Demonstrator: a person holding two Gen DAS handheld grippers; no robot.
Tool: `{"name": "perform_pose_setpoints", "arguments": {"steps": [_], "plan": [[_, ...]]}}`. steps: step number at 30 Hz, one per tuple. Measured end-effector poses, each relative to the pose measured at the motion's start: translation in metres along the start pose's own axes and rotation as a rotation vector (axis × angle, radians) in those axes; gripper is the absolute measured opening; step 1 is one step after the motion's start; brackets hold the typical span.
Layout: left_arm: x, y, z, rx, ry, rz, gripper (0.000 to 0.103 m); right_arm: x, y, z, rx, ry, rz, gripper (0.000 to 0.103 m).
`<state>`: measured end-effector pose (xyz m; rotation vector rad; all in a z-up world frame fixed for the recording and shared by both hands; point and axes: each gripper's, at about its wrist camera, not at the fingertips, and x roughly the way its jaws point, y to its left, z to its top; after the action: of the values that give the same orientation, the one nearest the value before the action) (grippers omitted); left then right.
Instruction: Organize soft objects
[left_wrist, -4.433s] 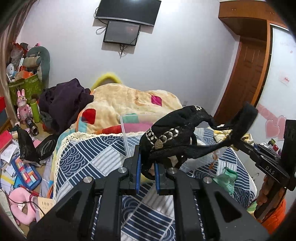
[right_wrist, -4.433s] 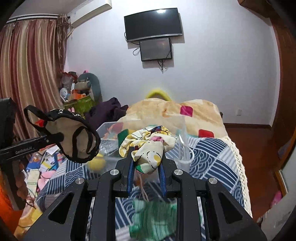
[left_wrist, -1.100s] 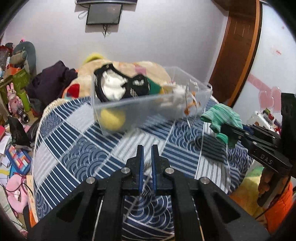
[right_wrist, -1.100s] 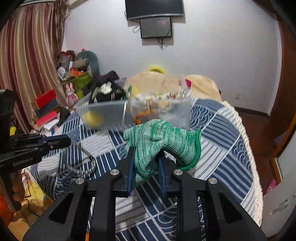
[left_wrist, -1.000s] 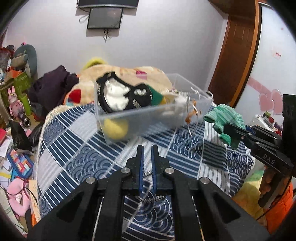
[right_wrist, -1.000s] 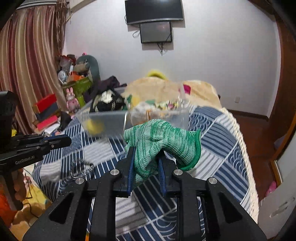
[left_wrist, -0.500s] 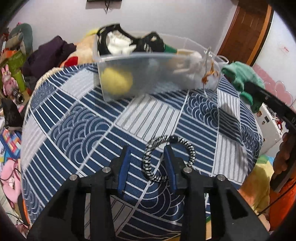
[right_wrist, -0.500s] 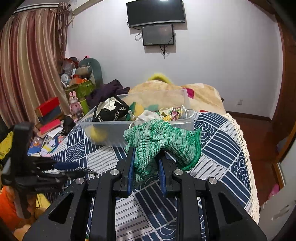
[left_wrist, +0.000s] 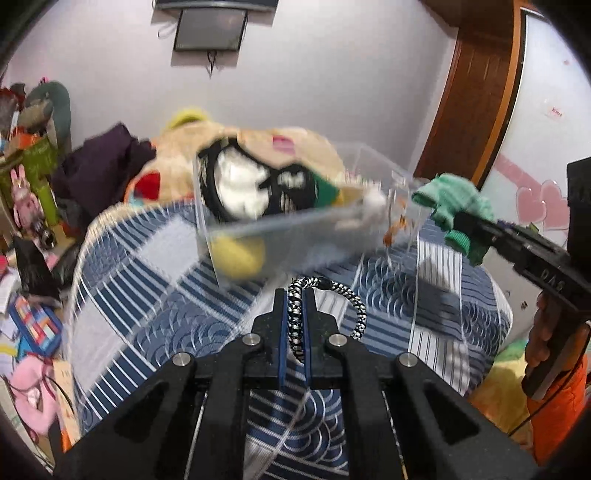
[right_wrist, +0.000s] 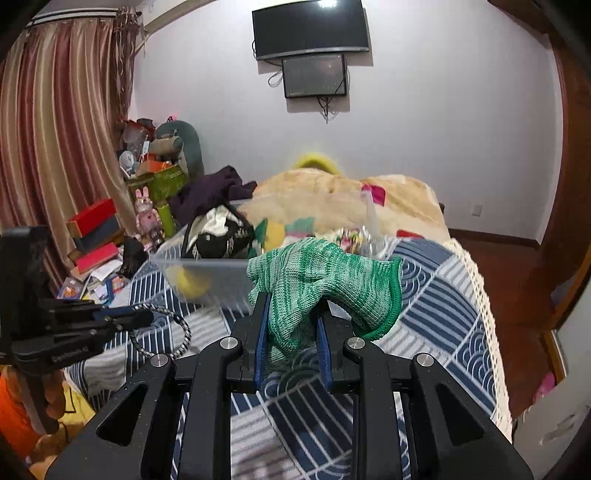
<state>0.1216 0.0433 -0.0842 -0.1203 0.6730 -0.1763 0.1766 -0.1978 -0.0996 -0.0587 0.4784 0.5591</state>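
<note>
My left gripper (left_wrist: 294, 295) is shut on a black-and-white braided cord loop (left_wrist: 332, 295) and holds it above the bed; it also shows in the right wrist view (right_wrist: 144, 318) with the loop (right_wrist: 177, 332) hanging from it. My right gripper (right_wrist: 291, 306) is shut on a green knitted glove (right_wrist: 321, 277); in the left wrist view the glove (left_wrist: 450, 199) hangs beside the bin's right end. A clear plastic bin (left_wrist: 295, 229) on the bed holds a black-and-white garment (left_wrist: 243, 184), a yellow ball (left_wrist: 236, 254) and other soft items.
The bed has a blue-and-white patterned cover (left_wrist: 155, 295) and a beige blanket (right_wrist: 332, 199) behind the bin (right_wrist: 207, 273). Cluttered floor and shelves (right_wrist: 99, 236) lie to the left. A wooden door (left_wrist: 476, 88) stands at right.
My left gripper has shut on the cord loop and lifted it off the bed cover. My right gripper still holds the green glove, now closer to the bin.
</note>
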Motion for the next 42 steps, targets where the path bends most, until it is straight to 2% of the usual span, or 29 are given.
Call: {"name": "perform_pose_setpoints", "arguments": {"steps": [6,11,17,21,29,33,35,37,38,40,42], "plan": [[-0.012,-0.002,0.033,0.041,-0.104,0.063,0.006,0.009,0.007,0.021,-0.025,-0.039,0.004,0.021],[0.001,0.008,0.052,-0.009,-0.135,0.075,0.006,0.029,0.014,0.034,-0.03,-0.03,0.034,0.021],[0.03,0.017,0.061,-0.055,-0.116,0.084,0.006,0.064,0.029,0.035,-0.046,0.036,0.075,0.021],[0.047,0.026,0.068,-0.095,-0.098,0.087,0.006,0.086,0.029,0.031,-0.053,0.09,0.061,0.021],[0.085,0.032,0.065,-0.099,0.0,0.119,0.006,0.088,0.026,0.032,-0.056,0.106,0.058,0.023],[0.079,0.029,0.059,-0.078,-0.019,0.145,0.009,0.083,0.026,0.032,-0.075,0.101,0.006,0.036],[0.077,0.028,0.057,-0.064,-0.011,0.156,0.012,0.077,0.026,0.031,-0.09,0.086,-0.017,0.047],[0.072,0.028,0.054,-0.058,-0.007,0.146,0.016,0.07,0.026,0.028,-0.096,0.077,-0.037,0.078],[0.069,0.028,0.053,-0.057,-0.004,0.134,0.018,0.066,0.024,0.026,-0.096,0.069,-0.032,0.081],[0.062,0.027,0.05,-0.056,0.0,0.115,0.021,0.06,0.023,0.022,-0.104,0.064,-0.038,0.081],[0.053,0.025,0.048,-0.057,-0.01,0.121,0.037,0.052,0.021,0.019,-0.105,0.051,-0.059,0.081]]}}
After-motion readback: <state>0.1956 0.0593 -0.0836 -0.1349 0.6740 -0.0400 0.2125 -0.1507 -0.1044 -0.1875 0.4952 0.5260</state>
